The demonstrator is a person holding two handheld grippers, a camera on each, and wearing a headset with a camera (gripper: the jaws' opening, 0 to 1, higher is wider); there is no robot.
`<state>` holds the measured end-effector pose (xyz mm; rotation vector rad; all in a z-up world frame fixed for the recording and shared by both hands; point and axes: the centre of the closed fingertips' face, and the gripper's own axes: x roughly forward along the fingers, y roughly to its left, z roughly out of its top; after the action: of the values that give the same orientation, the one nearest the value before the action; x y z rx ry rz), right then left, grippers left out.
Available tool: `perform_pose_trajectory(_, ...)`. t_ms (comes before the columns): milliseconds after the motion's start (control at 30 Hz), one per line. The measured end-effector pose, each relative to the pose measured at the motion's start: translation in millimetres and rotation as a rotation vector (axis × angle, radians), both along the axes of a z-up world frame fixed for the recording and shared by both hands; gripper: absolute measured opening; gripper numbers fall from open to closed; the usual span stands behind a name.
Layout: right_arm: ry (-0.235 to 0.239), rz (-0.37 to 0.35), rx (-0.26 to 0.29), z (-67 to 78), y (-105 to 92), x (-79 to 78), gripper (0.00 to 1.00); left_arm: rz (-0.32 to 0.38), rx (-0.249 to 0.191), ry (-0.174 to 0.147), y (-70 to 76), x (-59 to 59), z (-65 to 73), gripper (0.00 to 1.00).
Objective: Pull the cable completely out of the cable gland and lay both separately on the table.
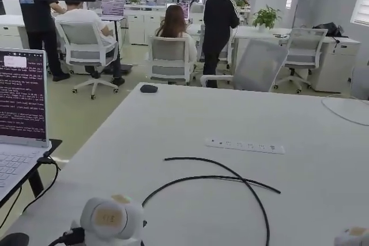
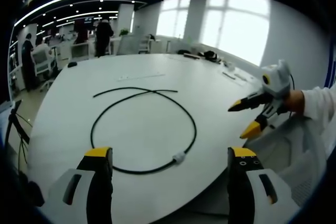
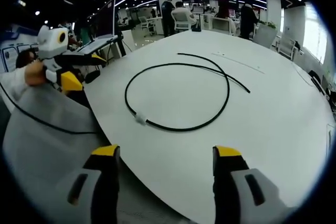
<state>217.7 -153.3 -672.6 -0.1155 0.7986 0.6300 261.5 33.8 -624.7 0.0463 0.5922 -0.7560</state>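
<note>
Cable (image 2: 195, 124) looping mid-frame on the tabletop (image 2: 147, 124), its white gland (image 2: 179, 157) sitting on the loop's lower arc; we are holding left tongs (image 2: 169, 153) and right tongs (image 3: 165, 150) spread and empty at the bottom. Pulling without pinning the gland, we are risking dragging everything over the edge.

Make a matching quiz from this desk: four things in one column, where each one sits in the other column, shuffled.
1 cable
2 cable gland
3 power strip
4 mouse

A at the far edge of the table
B on the cable, near the front edge
C lying in a big loop
D flat, just beyond the loop

Pairs: 1-C, 2-B, 3-D, 4-A
</note>
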Motion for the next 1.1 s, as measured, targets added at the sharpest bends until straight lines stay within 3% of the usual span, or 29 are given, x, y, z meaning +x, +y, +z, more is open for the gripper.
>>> perform_pose_trajectory(167, 0.011, 0.073, -0.037, -5.4, 8.4, -2.1, 0.74, 0.002, 0.003, 0.006, 1.2, 0.5, -1.2, 0.90)
perform_pose_trajectory(333, 0.015, 0.126, -0.048, -8.9, 18.4, 8.2, 0.72, -0.005, 0.018, 0.017, 1.3, -0.7, -4.8, 0.90)
perform_pose_trajectory(567, -0.003, 0.281, -0.099, -12.4, 43.6, 29.7, 0.72, -0.005, 0.061, 0.064, 6.2, -3.9, -16.9, 0.90)
perform_pose_trajectory(900, 0.011, 0.372, -0.124, -25.2, 59.1, 50.0, 0.71, 0.015, 0.092, 0.092, 13.8, -3.5, -24.0, 0.90)
perform_pose_trajectory(1100, 0.019, 0.429, -0.127, -38.6, 72.0, 48.2, 0.69, 0.024, 0.093, 0.102, 15.8, -3.0, -25.7, 0.89)
